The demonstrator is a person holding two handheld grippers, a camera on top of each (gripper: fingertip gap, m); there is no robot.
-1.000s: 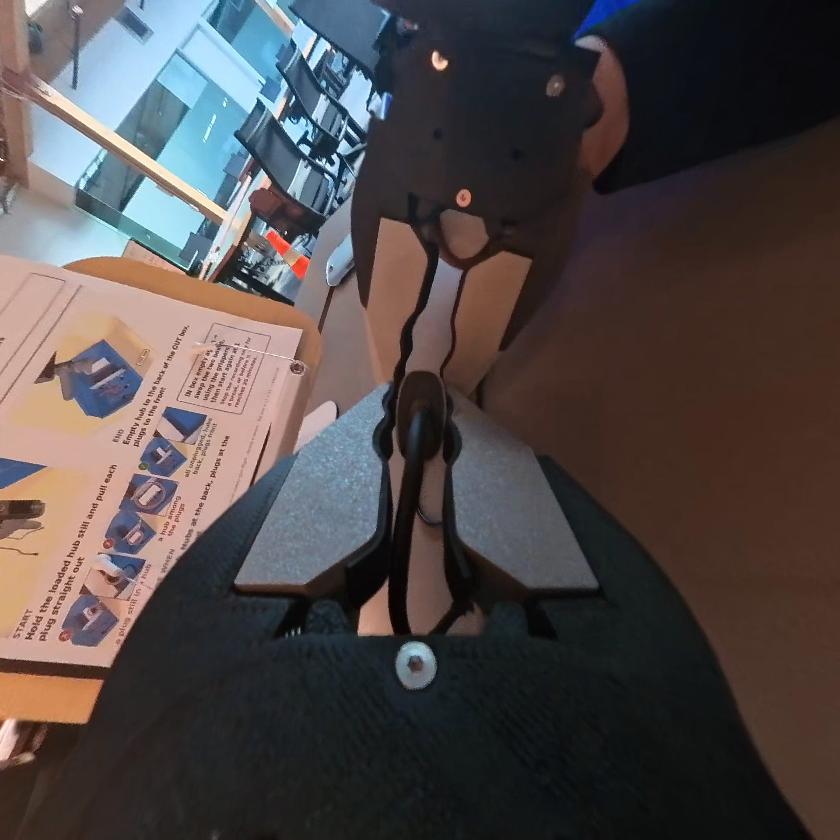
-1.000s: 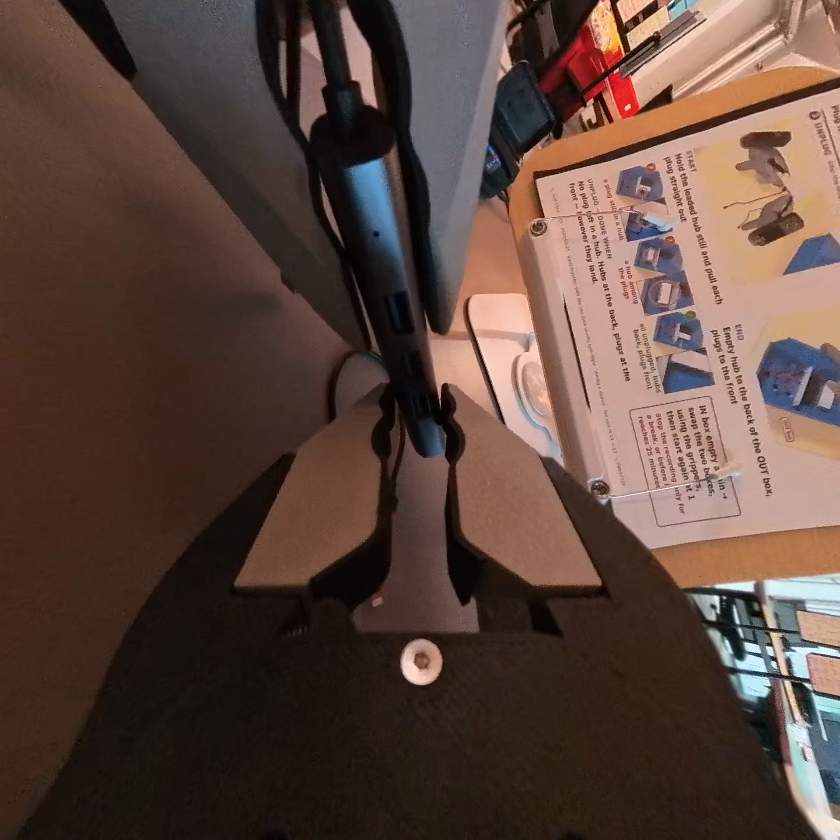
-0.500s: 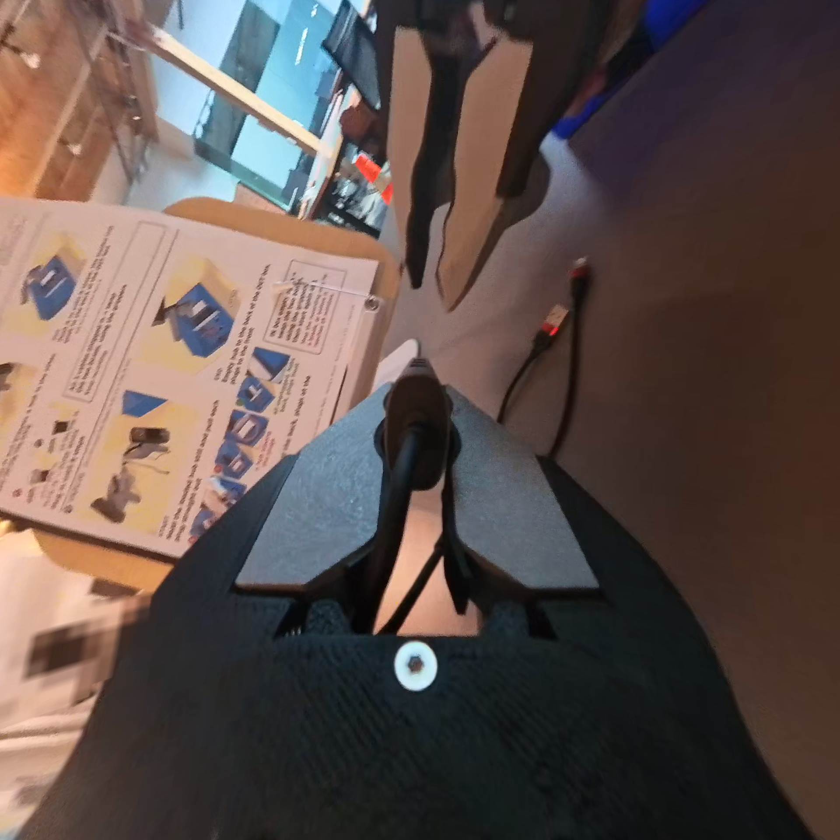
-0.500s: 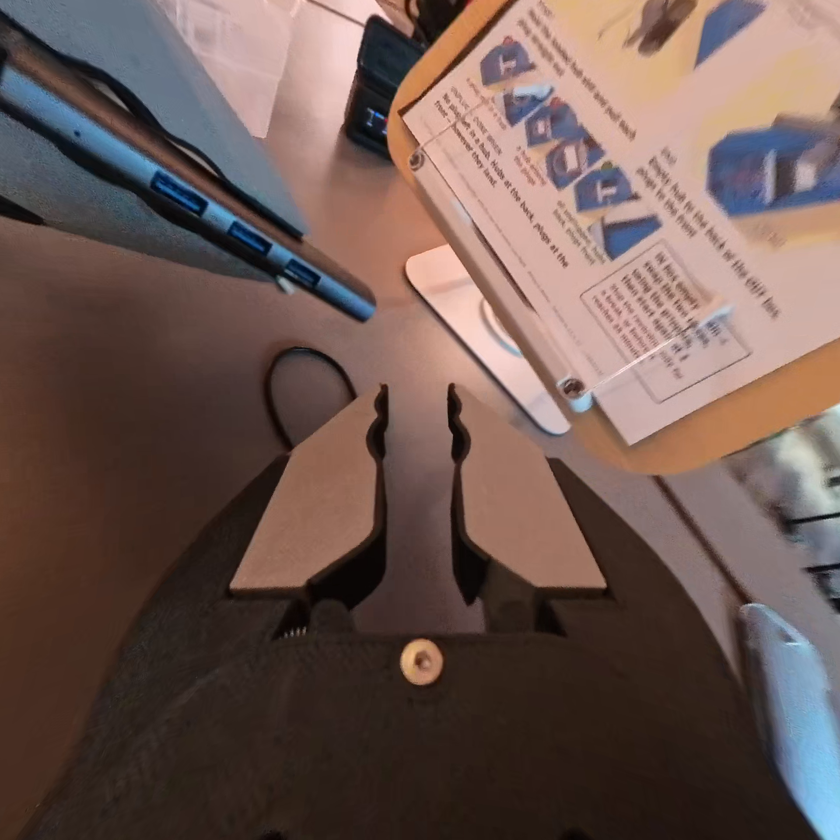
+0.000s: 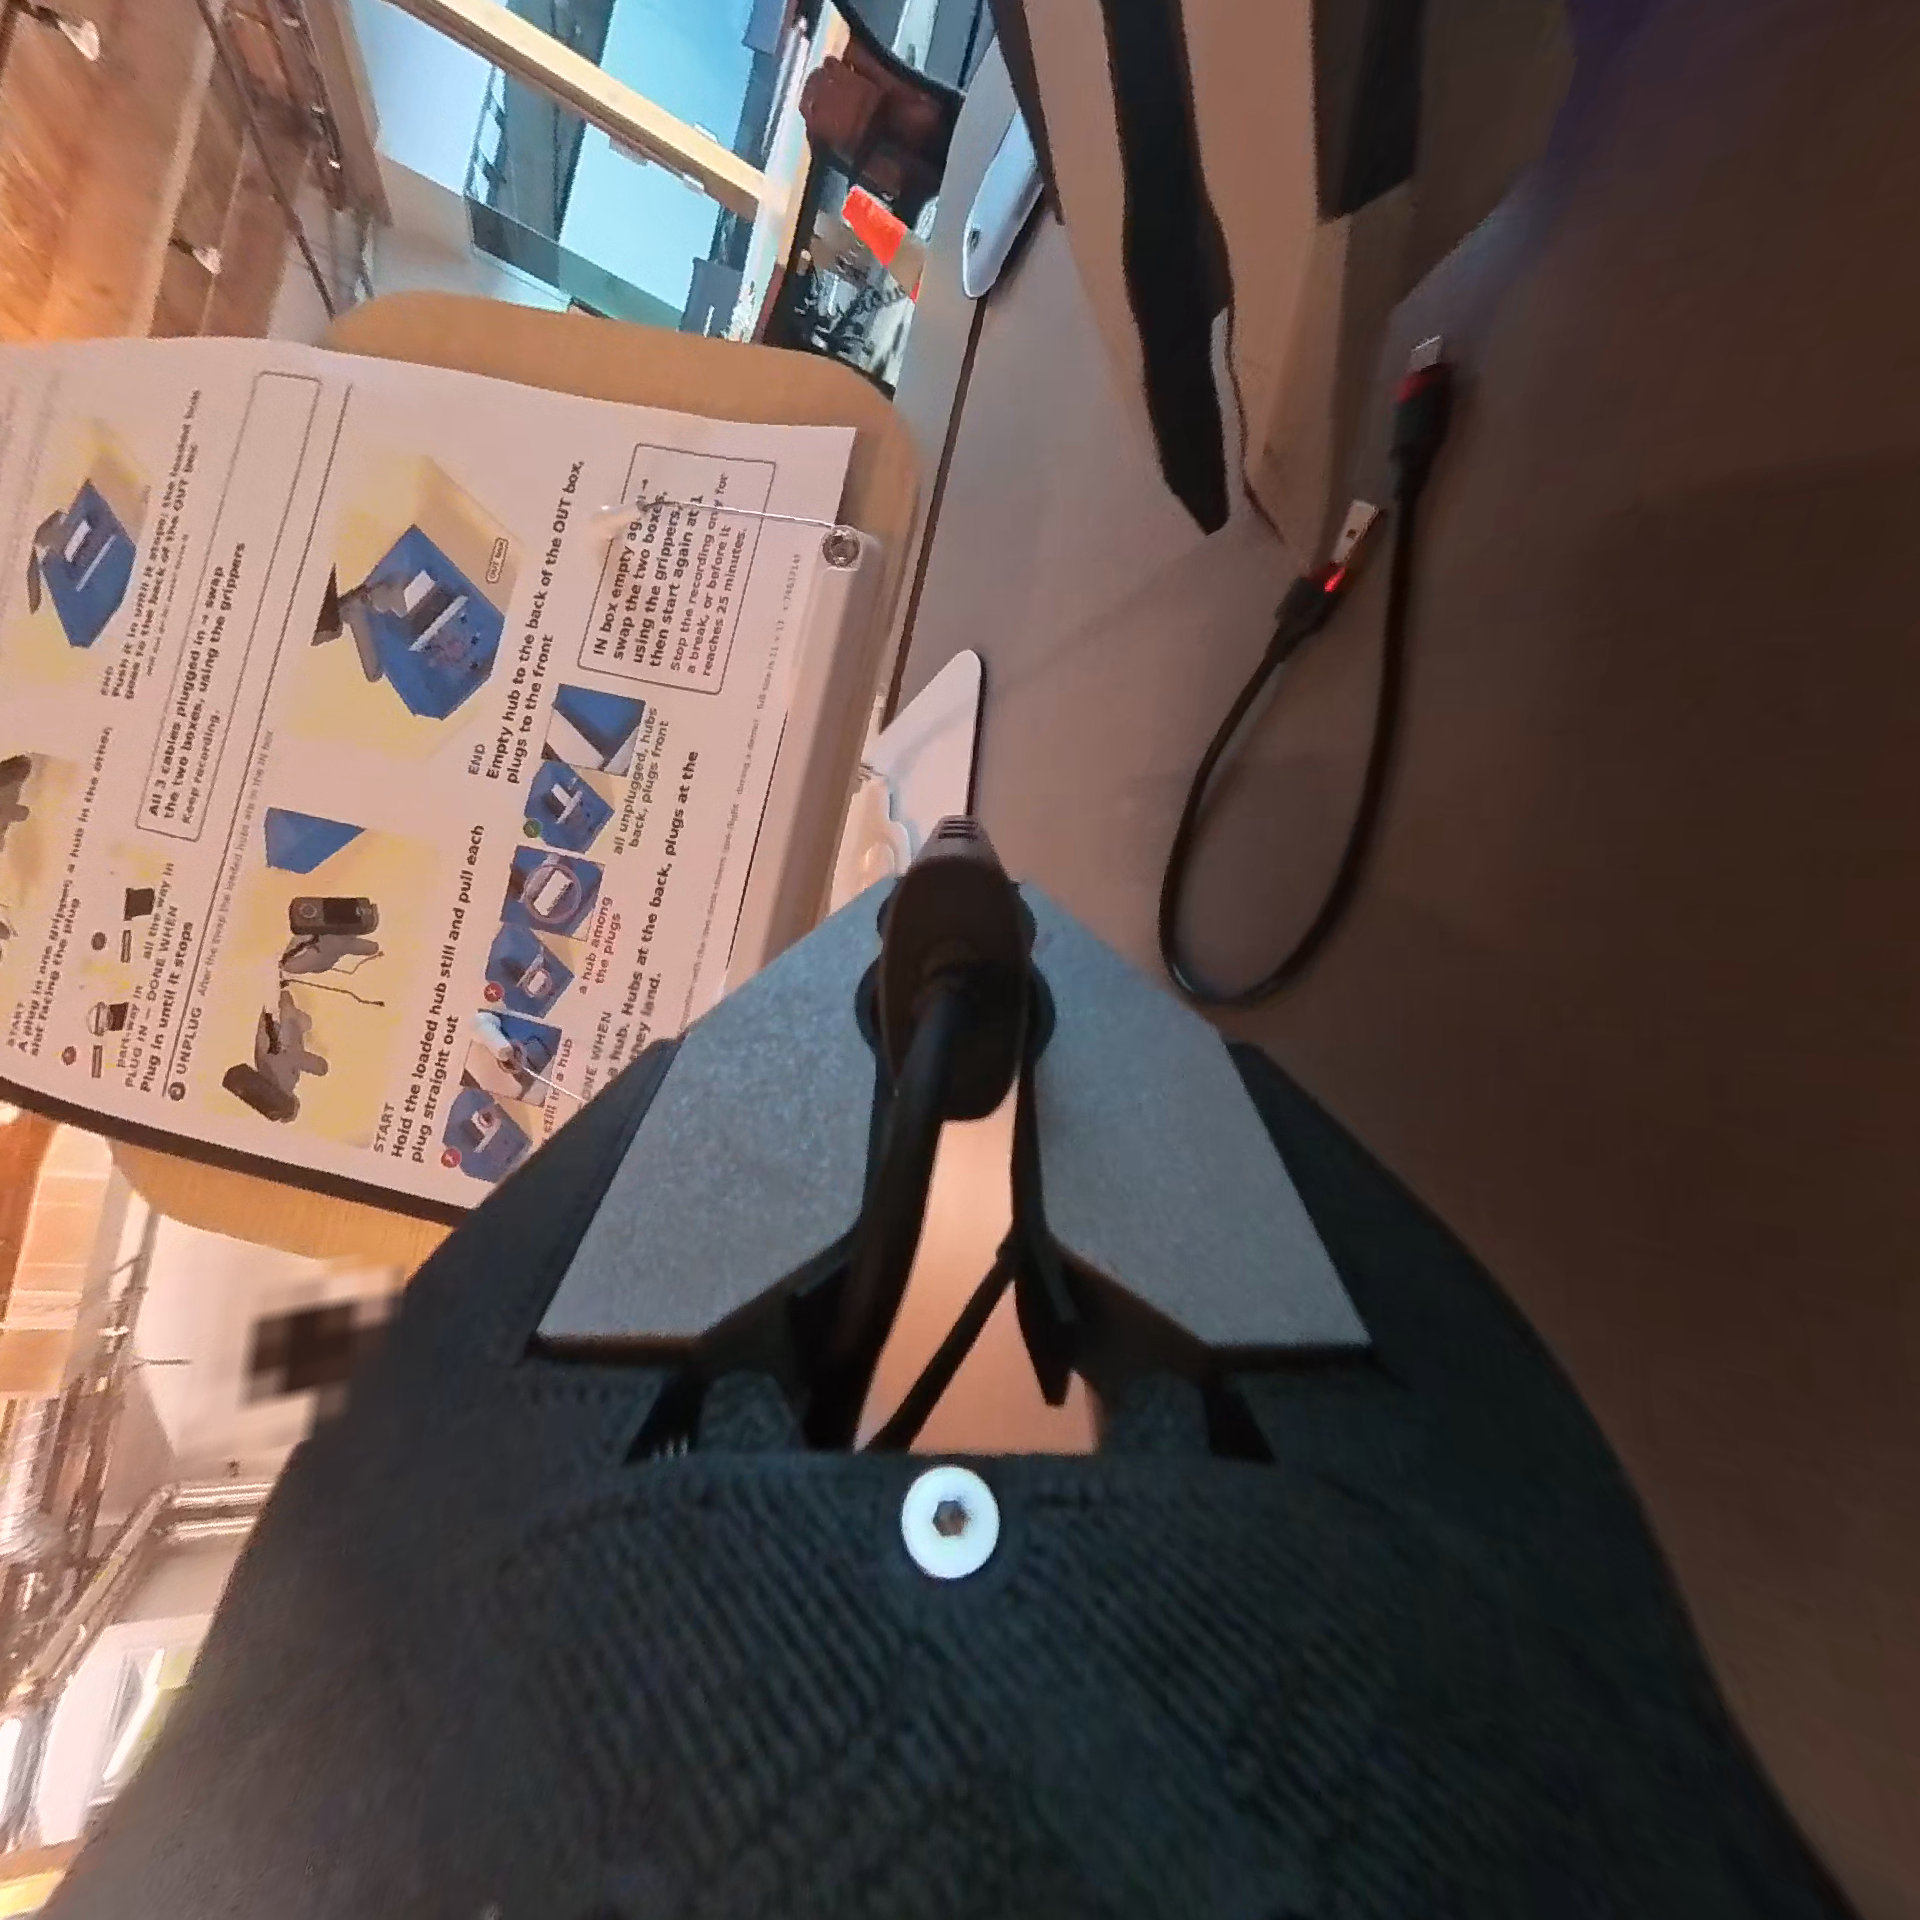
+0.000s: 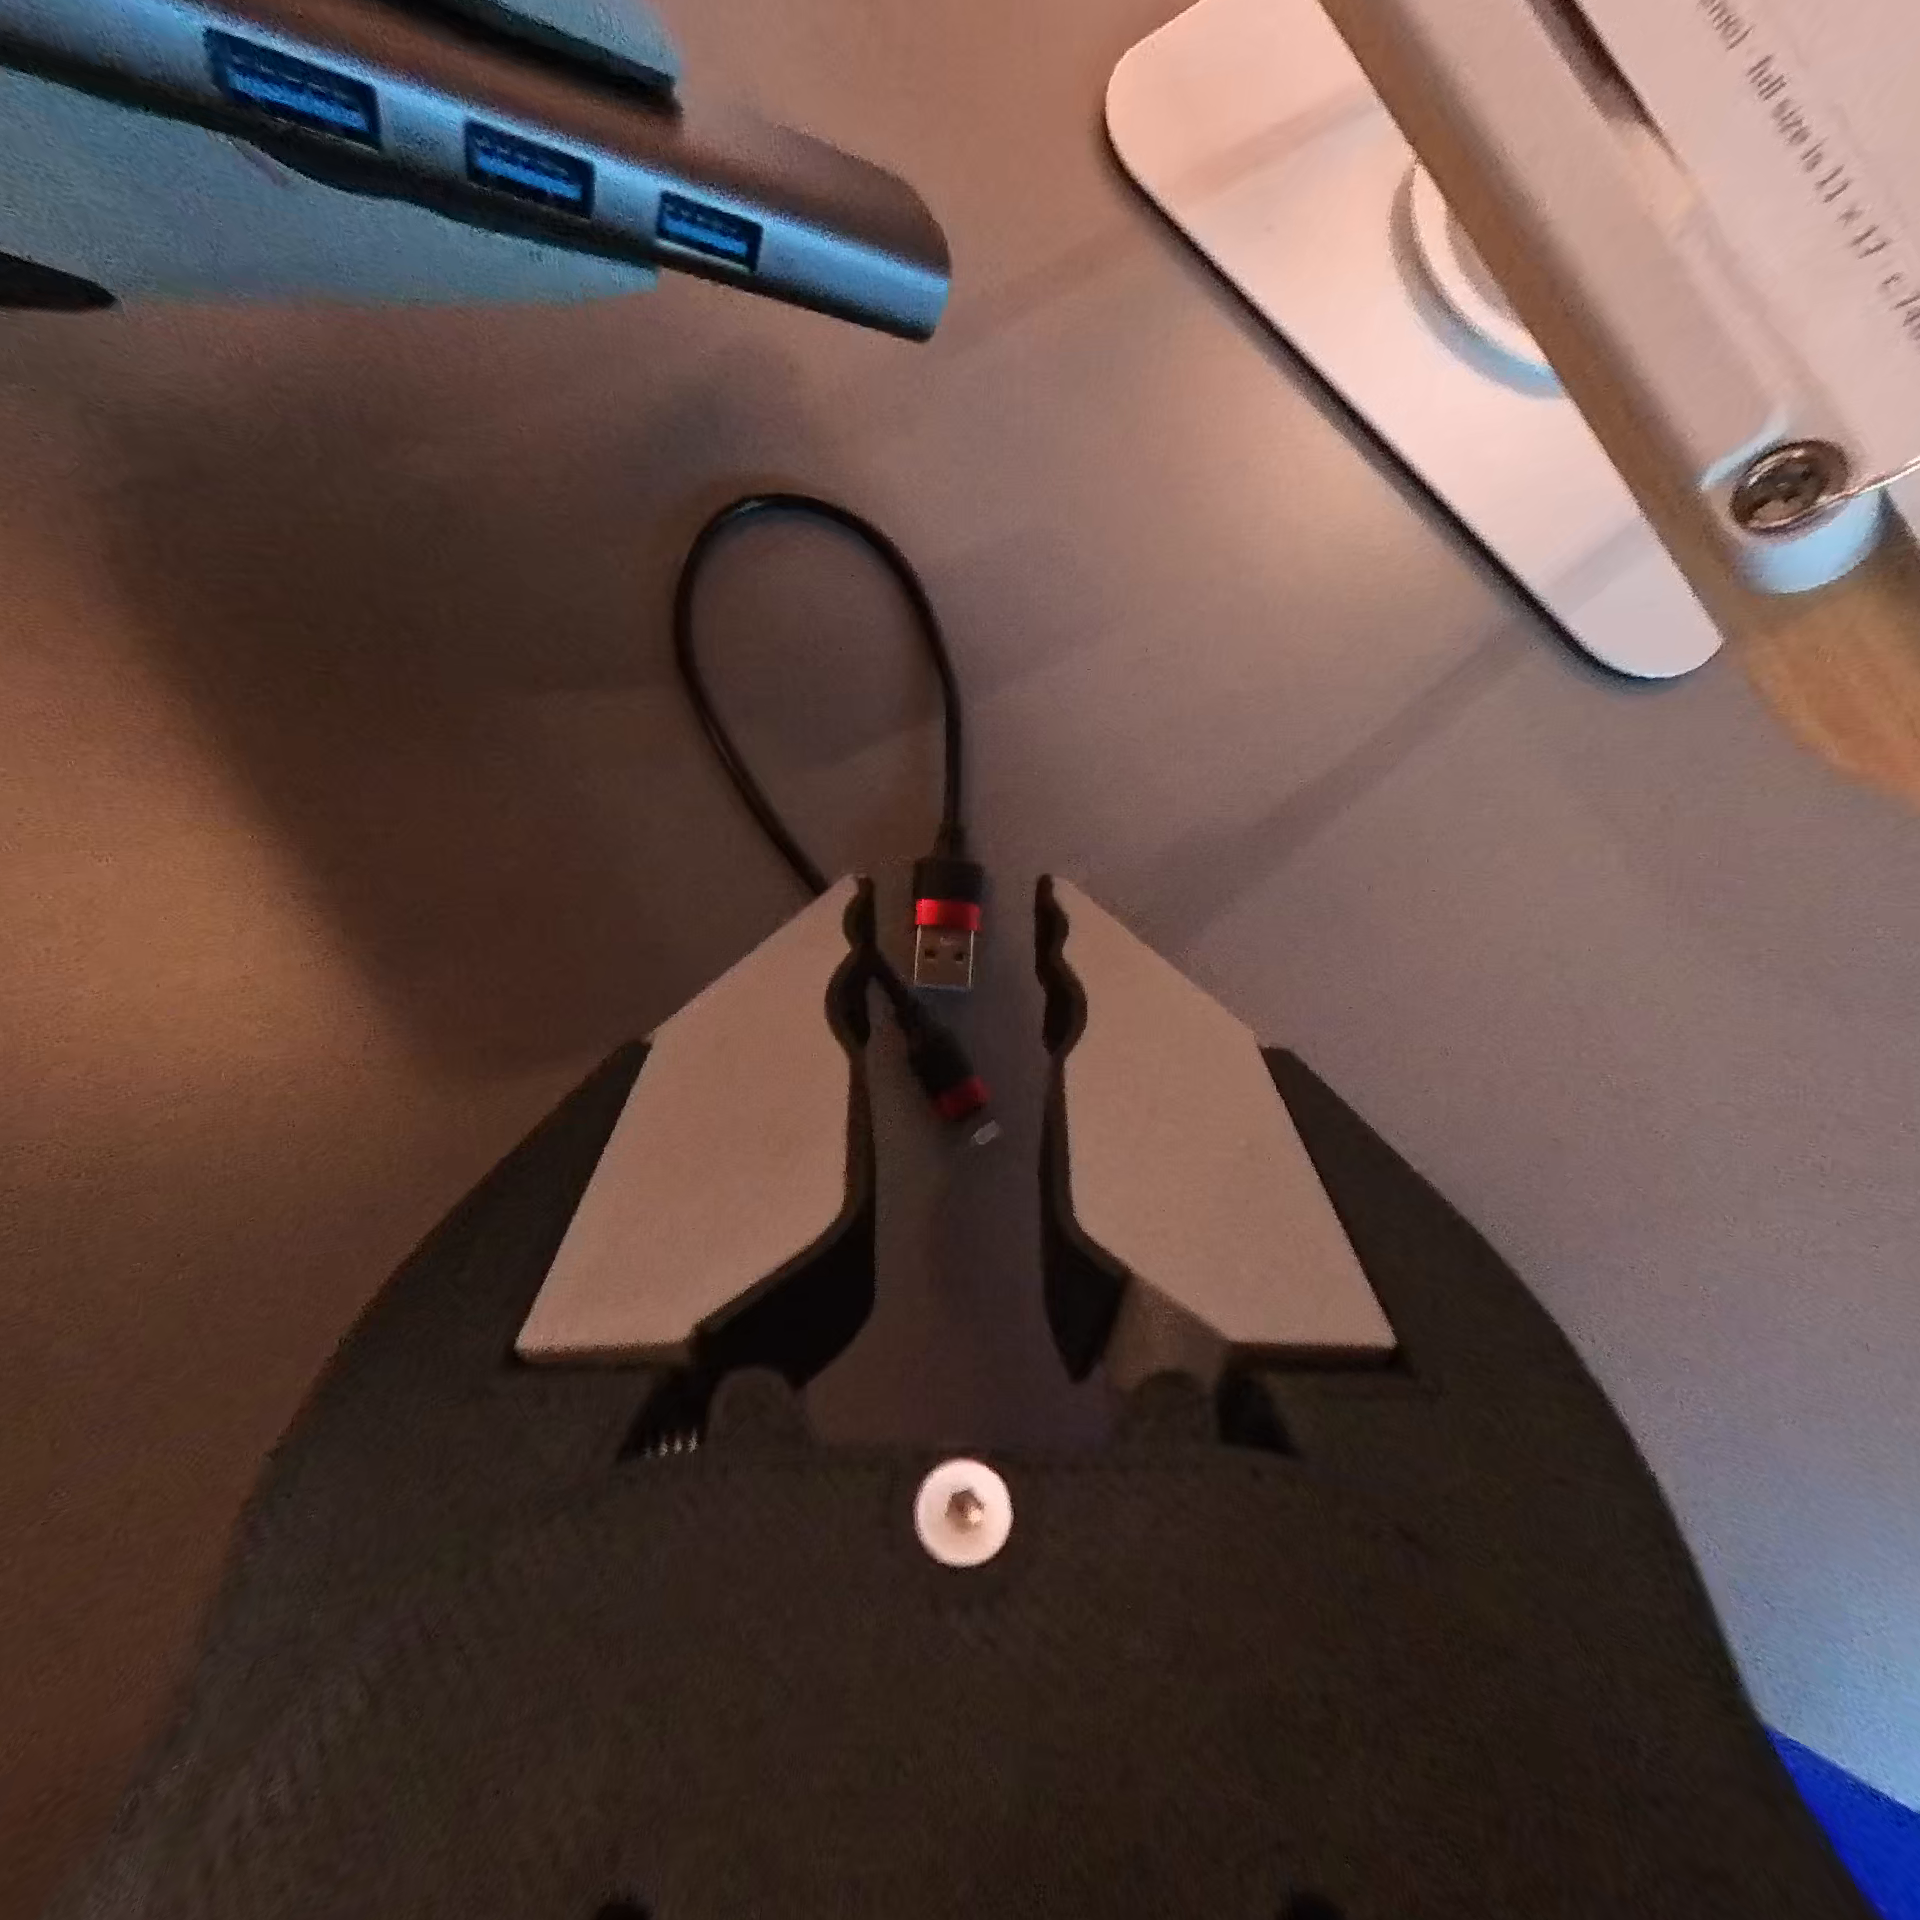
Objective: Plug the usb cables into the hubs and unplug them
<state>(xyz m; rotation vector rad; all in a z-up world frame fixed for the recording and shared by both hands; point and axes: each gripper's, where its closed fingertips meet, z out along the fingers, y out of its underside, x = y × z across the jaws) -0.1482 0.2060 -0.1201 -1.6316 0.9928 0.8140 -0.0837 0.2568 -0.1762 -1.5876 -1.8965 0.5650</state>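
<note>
The grey tabletop (image 6: 1351,1039) fills most of both views. At its far side stands an instruction sheet (image 5: 416,727) on a wooden board, carried by a white stand (image 6: 1351,343) with a flat base.

My left tool (image 5: 956,935) is closed on the dark end of the hub (image 5: 951,977), where its black cord comes out toward the camera. In the right wrist view the same grey hub (image 6: 582,197) shows at the upper left, held above the tabletop, with three blue ports in a row, all free.

My right tool (image 6: 948,904) has its fingers apart at a middle width and it holds nothing. It is low over the usb cable (image 6: 821,665), a short black cable that lies in a loop on the tabletop. The larger metal plug (image 6: 943,940) with a red ring is between my fingertips and points toward the camera. The smaller red plug (image 6: 951,1091) lies just behind it; the view there is a little blurred, so I think, but am not sure, that no finger touches either plug.
</note>
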